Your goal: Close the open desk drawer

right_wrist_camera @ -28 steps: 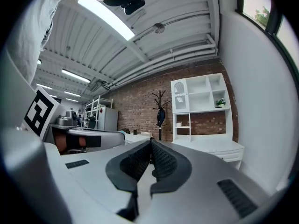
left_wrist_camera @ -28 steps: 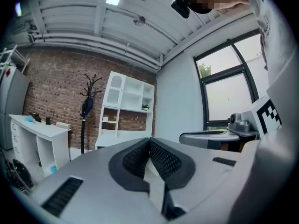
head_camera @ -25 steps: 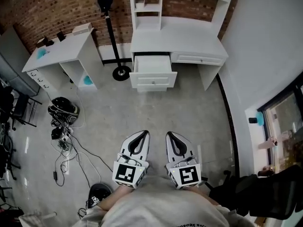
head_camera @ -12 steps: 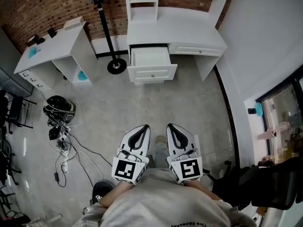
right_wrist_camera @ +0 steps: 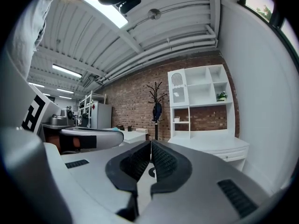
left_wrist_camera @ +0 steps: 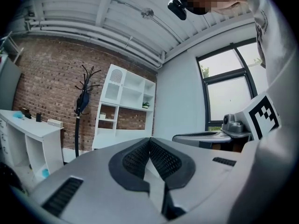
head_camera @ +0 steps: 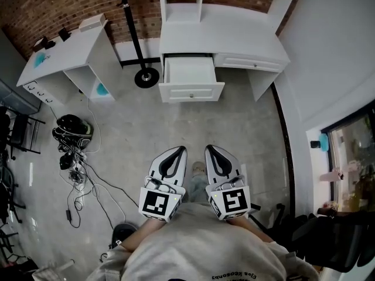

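The white desk [head_camera: 234, 37] stands against the brick wall, and its left drawer [head_camera: 190, 78] is pulled out, with its front panel [head_camera: 191, 91] facing me. Both grippers are held side by side low in the head view, well short of the desk and pointing at it. My left gripper [head_camera: 179, 150] is shut with nothing in it, its pads [left_wrist_camera: 161, 157] meeting at the tip. My right gripper [head_camera: 209, 148] is shut and empty too. In the right gripper view the desk top [right_wrist_camera: 215, 143] and hutch [right_wrist_camera: 198, 101] show beyond the right gripper [right_wrist_camera: 150, 143]; the jaws hide the open drawer.
A second white desk [head_camera: 64, 54] stands at the left, and a black coat stand [head_camera: 146, 76] is between the two desks. Cables and dark gear [head_camera: 73, 136] lie on the floor at the left. A white wall and window are on the right, with a black chair [head_camera: 328, 239] at the lower right.
Both grippers have been carried forward together toward the desk, which now looks slightly larger and nearer. The drawer is still pulled out and both sets of jaws remain closed.
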